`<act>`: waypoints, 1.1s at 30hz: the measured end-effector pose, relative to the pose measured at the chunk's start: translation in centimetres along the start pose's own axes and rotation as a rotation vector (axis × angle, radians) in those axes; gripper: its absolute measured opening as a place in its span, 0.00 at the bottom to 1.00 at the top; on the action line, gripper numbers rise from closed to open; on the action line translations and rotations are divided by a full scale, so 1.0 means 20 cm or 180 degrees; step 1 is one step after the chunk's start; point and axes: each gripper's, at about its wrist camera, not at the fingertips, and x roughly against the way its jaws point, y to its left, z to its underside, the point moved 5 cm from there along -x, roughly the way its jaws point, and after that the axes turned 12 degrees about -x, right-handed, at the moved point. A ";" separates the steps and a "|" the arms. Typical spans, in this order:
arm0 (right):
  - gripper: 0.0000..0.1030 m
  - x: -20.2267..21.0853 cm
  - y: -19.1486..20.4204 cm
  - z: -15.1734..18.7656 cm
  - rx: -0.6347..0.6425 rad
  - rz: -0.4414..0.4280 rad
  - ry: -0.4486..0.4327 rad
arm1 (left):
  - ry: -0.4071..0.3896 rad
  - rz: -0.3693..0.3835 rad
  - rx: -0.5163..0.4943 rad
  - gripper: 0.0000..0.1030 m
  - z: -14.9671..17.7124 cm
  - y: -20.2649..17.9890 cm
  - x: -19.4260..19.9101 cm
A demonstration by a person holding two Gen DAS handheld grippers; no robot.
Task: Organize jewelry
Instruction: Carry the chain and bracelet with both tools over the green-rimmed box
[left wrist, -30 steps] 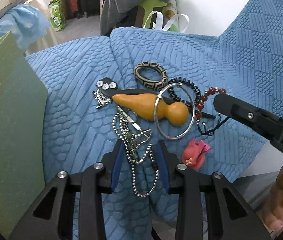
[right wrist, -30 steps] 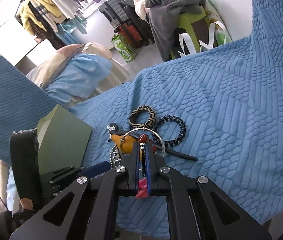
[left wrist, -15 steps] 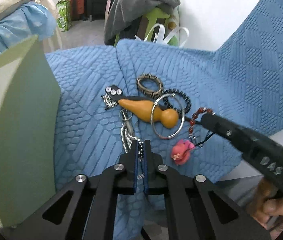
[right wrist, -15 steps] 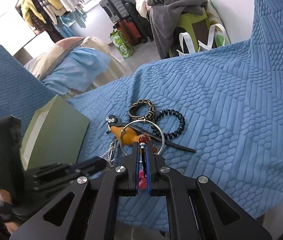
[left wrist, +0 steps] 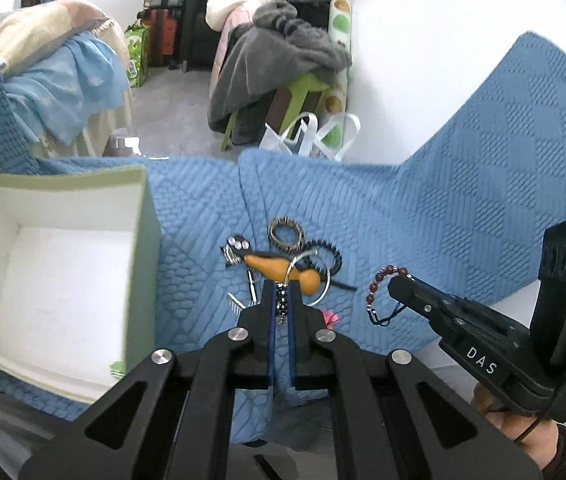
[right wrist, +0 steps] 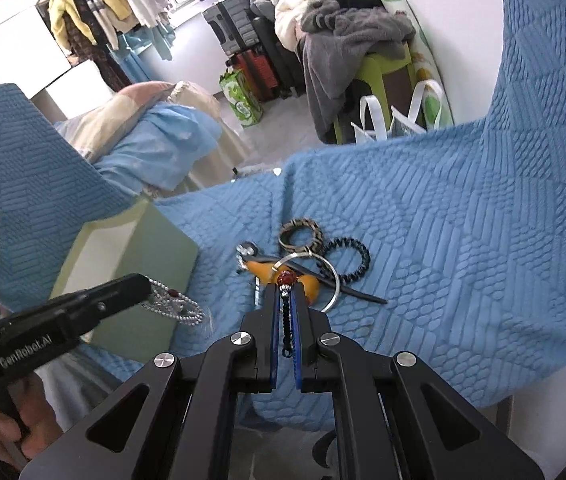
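At far left an open box [left wrist: 57,276], pale green outside and white inside, sits on a blue quilt [left wrist: 423,216]. Just right of it the left gripper [left wrist: 281,304] has its jaws closed on a silver bead chain [right wrist: 175,304], which hangs off the quilt beside the box wall. On the quilt past the jaws lies a small heap of jewelry: a rhinestone clip [left wrist: 235,249], an orange gourd [left wrist: 283,272] with a large silver ring [left wrist: 325,280] leaning on it, a woven band [left wrist: 286,235], a black bead bracelet [right wrist: 347,258] and a pink charm [left wrist: 329,316]. Further right the right gripper [right wrist: 286,300] has its jaws closed on the black cord of a red bead bracelet [left wrist: 381,280], held clear of the quilt. A hand [left wrist: 523,424] grips its handle at lower right.
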 end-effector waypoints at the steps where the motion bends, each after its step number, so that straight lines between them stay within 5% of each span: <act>1: 0.04 0.04 0.03 -0.02 0.0020 0.0004 -0.0023 | -0.0033 0.0013 0.0013 0.04 -0.02 0.01 0.05; 18: 0.04 0.43 0.66 -0.26 0.0409 -0.0195 -0.0341 | -0.0480 -0.0145 0.0026 0.04 -0.31 0.23 0.68; 33: 0.04 0.25 1.09 -0.23 0.0630 -0.0459 -0.0094 | -0.0397 -0.0374 0.0153 0.04 -0.25 0.62 0.77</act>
